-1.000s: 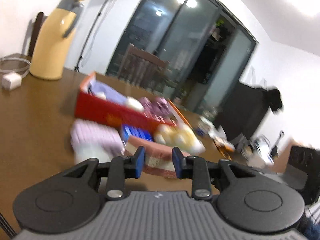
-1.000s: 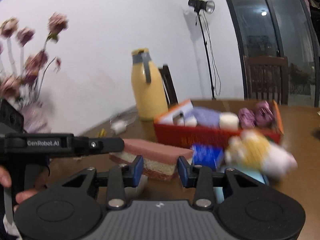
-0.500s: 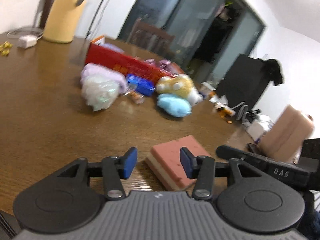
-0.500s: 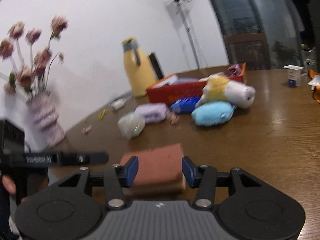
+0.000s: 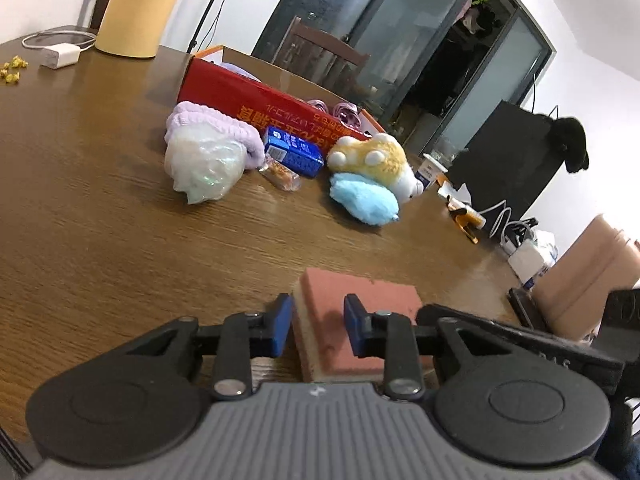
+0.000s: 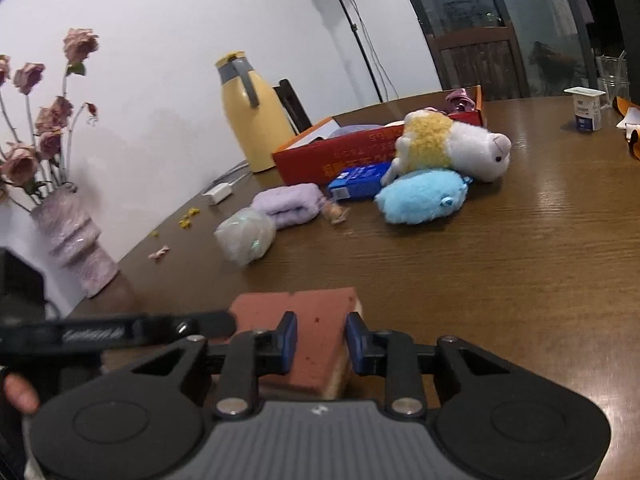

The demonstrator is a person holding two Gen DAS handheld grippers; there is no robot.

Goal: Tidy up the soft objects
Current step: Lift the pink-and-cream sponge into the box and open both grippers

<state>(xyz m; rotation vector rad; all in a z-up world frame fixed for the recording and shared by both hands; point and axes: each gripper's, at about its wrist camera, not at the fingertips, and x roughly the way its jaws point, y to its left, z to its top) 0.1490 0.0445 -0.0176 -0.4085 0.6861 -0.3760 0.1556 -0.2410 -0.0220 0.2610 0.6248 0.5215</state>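
Sponge [image 5: 360, 320], pink top over yellow base, flat on table [image 5: 120, 240] at the near edge, well apart from the rest of the pile. Left gripper [image 5: 317, 330] on its left end: jaws closing, narrow gap, left pad just beside the sponge's side wall, right pad over the pink top, part of the sponge between them. Can't tell if the pads actually press. Right gripper [image 6: 321, 344] on the opposite end: jaws also closing, strip of sponge filling the gap between the blue pads, right pad at the sponge's edge. Contact likewise unclear. Both grippers pointing down at a slant, each one's black body visible in the other's view; fingertip [image 6: 18, 392] of the left hand at the frame edge. Further out, mid-table: blue plush [image 5: 366, 200] lying touching yellow-white plush [image 5: 376, 156], which leans on it from behind. Left of those, blue pack [image 5: 294, 150] against the red box [image 5: 256, 100], small snack wrapper [image 5: 280, 172] just in front of the pack. Lilac cloth [image 5: 208, 124] rolled up beside the box, clear bag wad [image 5: 204, 164] touching its front. Box open-topped, with lilac and pink items inside, not identifiable. Behind the box: yellow jug [image 6: 248, 120] upright, white charger [image 5: 60, 56] with cable near it. Vase [image 6: 76, 240] with dried roses at the table's left rim. Small white carton [image 6: 586, 108] far right.
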